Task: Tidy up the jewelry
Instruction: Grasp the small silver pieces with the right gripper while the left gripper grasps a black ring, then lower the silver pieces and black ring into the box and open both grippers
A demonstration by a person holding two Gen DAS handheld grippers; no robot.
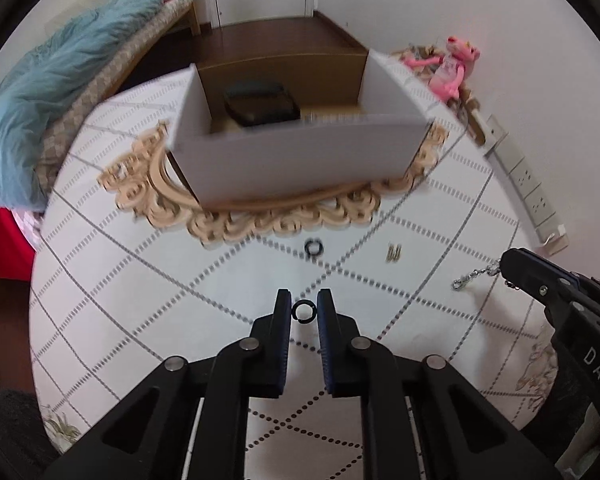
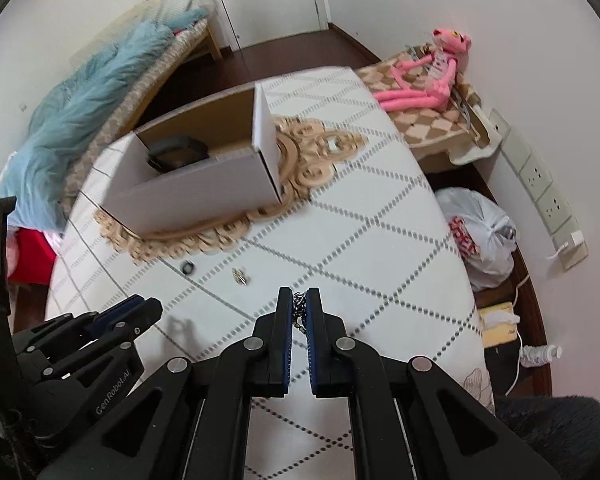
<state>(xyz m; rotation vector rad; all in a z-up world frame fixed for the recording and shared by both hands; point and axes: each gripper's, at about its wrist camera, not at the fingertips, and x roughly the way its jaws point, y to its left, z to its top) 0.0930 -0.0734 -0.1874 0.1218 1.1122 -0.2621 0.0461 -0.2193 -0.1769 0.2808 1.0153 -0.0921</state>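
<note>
At twelve o'clock, the cardboard box (image 1: 300, 160) awaits: left gripper (image 1: 304, 312) pinches a black ring (image 1: 304, 312), right gripper (image 2: 299, 307) clamps a silver chain (image 2: 299, 305); carry both level, I'd judge.

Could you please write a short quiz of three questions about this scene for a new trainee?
1. True or false: the left gripper has a black ring between its fingers.
2. What does the right gripper pinch?
3. Where is the box? A) on the floor B) on the ornate tray C) on the bed

Key: 1 true; 2 a chain; 3 B.
</note>
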